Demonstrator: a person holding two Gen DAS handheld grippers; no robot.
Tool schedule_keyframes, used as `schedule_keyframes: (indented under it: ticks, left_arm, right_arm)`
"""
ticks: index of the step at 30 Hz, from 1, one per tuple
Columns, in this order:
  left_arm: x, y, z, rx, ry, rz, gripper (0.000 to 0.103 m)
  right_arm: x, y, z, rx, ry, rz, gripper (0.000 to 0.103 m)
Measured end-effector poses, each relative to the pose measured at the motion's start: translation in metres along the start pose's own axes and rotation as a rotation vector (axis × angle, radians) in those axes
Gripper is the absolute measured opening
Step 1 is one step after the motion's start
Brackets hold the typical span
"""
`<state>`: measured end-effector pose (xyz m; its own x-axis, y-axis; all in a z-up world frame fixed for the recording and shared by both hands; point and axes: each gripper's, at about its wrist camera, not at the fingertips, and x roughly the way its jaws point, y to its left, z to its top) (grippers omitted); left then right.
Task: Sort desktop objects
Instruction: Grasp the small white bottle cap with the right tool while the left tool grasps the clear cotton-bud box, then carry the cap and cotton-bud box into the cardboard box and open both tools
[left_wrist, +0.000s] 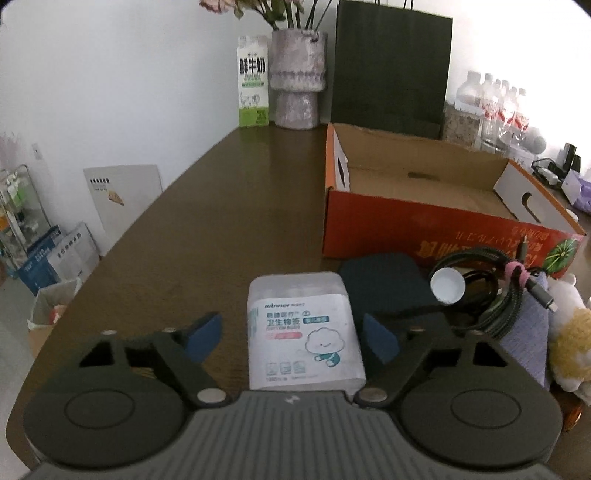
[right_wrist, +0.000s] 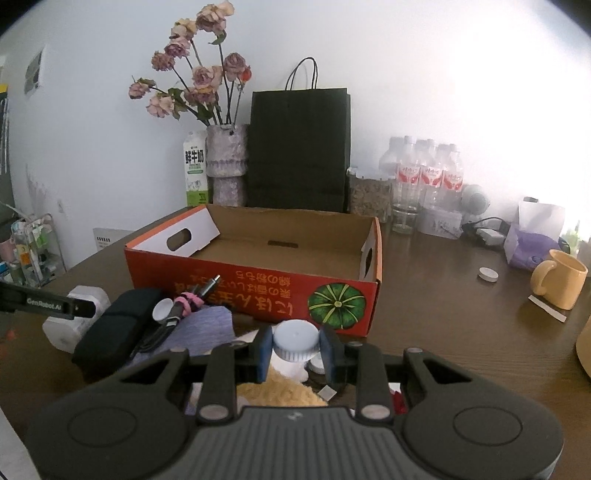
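Observation:
My left gripper (left_wrist: 293, 338) is open, its blue pads on either side of a clear cotton-swab box (left_wrist: 303, 328) lying on the dark wooden table (left_wrist: 207, 221). Right of it lie a dark pouch (left_wrist: 384, 284), a coiled cable with a white puck (left_wrist: 480, 291), a purple cloth (left_wrist: 528, 332) and a plush toy (left_wrist: 569, 343). An open orange cardboard box (left_wrist: 439, 206) stands behind them. My right gripper (right_wrist: 296, 349) is shut on a light-blue bottle cap (right_wrist: 296, 341), just in front of the orange box (right_wrist: 258, 273).
At the back stand a milk carton (right_wrist: 195, 168), a vase of dried roses (right_wrist: 225, 166), a black paper bag (right_wrist: 299, 147) and water bottles (right_wrist: 428, 173). A yellow mug (right_wrist: 559, 282), a white lid (right_wrist: 487, 274) and a paper strip (right_wrist: 546, 314) lie at right.

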<state>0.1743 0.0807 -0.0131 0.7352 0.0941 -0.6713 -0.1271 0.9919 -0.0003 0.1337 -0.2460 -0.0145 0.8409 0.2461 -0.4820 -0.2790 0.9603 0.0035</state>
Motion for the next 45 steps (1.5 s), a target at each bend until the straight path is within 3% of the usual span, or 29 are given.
schedule_keyframes:
  ticks: [3, 5, 12, 19, 26, 30, 35, 45]
  left_arm:
    - [0.008, 0.003, -0.002, 0.001, 0.031, -0.010, 0.076]
    - [0.016, 0.005, -0.004, 0.011, 0.064, -0.004, 0.067]
    - [0.024, 0.008, -0.002, 0.017, 0.073, -0.038, 0.066]
    - [-0.001, 0.002, 0.014, 0.022, -0.053, -0.059, 0.065]
    - [-0.029, -0.018, 0.071, 0.025, -0.200, -0.120, 0.066]
    - [-0.025, -0.042, 0.104, 0.044, -0.231, -0.139, 0.066]
    - [0.002, -0.068, 0.140, 0.043, -0.204, -0.163, 0.066]
    - [0.084, -0.108, 0.166, 0.094, -0.052, -0.090, 0.066]
  right_arm:
    - [0.004, 0.000, 0.000, -0.004, 0.007, 0.003, 0.026]
    - [0.007, 0.000, 0.000, -0.006, 0.013, 0.007, 0.026]
    - [0.012, -0.004, 0.000, -0.002, 0.019, 0.012, 0.026]
    - [0.013, -0.007, 0.011, -0.003, -0.010, 0.012, 0.026]
    - [0.021, -0.008, 0.052, -0.028, -0.082, 0.016, 0.026]
    - [0.039, -0.007, 0.085, -0.028, -0.103, 0.020, 0.026]
    - [0.079, -0.009, 0.122, -0.024, -0.085, 0.019, 0.026]
    - [0.187, -0.013, 0.153, -0.053, 0.094, -0.022, 0.026]
